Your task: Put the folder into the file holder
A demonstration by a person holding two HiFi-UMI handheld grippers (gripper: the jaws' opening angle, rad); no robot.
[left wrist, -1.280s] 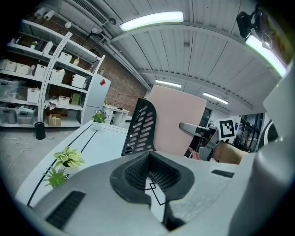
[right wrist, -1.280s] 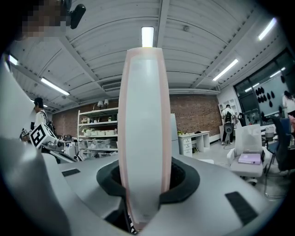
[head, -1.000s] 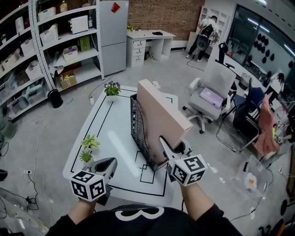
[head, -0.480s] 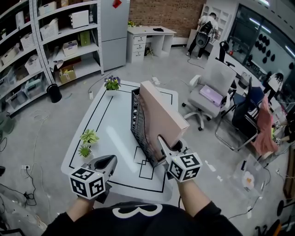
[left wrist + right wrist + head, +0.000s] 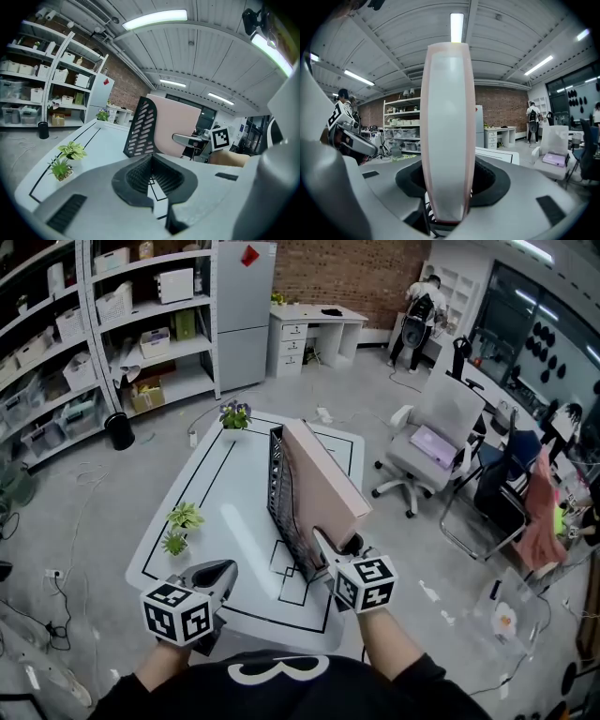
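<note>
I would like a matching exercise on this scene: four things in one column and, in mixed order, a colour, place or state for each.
Column one:
1. folder
2. file holder
3. left gripper
4. flowering plant

Column two:
a. at the far corner of the table
b. jaws shut, nothing held
c. pink, leaning in the file holder
d. black mesh

Pairs: 1-c, 2-d, 3-b, 4-a

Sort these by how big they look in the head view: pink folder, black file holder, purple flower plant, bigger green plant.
1. pink folder
2. black file holder, partly hidden
3. purple flower plant and bigger green plant look alike; flower plant is farther, so unsure.
</note>
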